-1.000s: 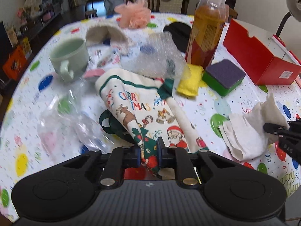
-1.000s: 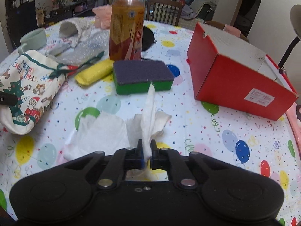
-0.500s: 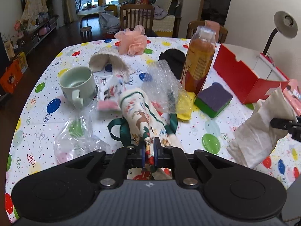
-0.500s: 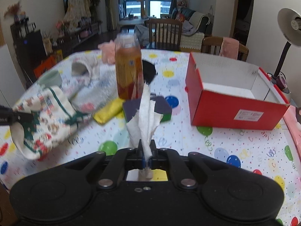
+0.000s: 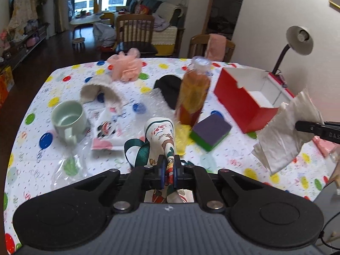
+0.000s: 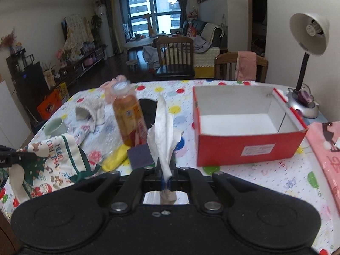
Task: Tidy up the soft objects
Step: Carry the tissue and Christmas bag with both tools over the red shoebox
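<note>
- The left gripper (image 5: 168, 171) is matte black plastic, with two angled linkage arms that run to narrow fingers tipped with blue pads (image 5: 162, 173).
- A silver round screw head sits at the base of each linkage arm, and smaller dark pivots sit further out.
- Its grey housing has fine horizontal ribs, a small white mark at the centre, and a shallow round disc on each side.
- A thin black cable trails at the lower right corner.
- The right gripper (image 6: 166, 180) is the same build, but its body is smooth black with two small round holes at the centre.
- Seen from the left wrist view, its finger carries faint raised lettering.
</note>
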### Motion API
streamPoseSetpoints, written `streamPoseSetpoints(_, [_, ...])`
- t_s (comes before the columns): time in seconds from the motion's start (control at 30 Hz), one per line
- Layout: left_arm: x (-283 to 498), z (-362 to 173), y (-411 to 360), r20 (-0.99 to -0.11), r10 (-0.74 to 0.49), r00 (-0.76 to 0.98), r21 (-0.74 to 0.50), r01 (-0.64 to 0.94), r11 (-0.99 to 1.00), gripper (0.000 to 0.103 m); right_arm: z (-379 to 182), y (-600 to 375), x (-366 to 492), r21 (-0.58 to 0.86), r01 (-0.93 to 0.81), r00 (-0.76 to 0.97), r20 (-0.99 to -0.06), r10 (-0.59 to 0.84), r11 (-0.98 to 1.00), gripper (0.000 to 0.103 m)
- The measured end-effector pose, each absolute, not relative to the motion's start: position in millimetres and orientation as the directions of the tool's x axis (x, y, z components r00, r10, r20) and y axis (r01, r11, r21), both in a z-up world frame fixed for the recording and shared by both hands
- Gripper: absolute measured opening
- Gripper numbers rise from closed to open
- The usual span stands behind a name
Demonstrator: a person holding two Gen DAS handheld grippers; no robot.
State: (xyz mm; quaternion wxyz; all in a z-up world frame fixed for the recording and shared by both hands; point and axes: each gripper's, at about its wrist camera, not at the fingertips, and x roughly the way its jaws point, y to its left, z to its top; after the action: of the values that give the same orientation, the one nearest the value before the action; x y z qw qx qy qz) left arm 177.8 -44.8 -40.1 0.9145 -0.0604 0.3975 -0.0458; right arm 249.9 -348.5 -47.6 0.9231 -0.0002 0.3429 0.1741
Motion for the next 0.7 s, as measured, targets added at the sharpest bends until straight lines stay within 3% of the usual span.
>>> streamPoseSetpoints(0.4, [231,14,-103,-0.659,-0.274,0.7,-0.173,0.213,0.961,0.007,-9,-391,291,0.1,-0.237,0.785,-0.566,0.251,0.966,0.002])
streamPoseSetpoints(0.7, [293,54,-167,-0.587,-0.312,0.747,-0.119,0.302,0.946,0.007,-2,-432,336,0.088,-0.168,0.81,-0.555,0.188,0.982,0.002])
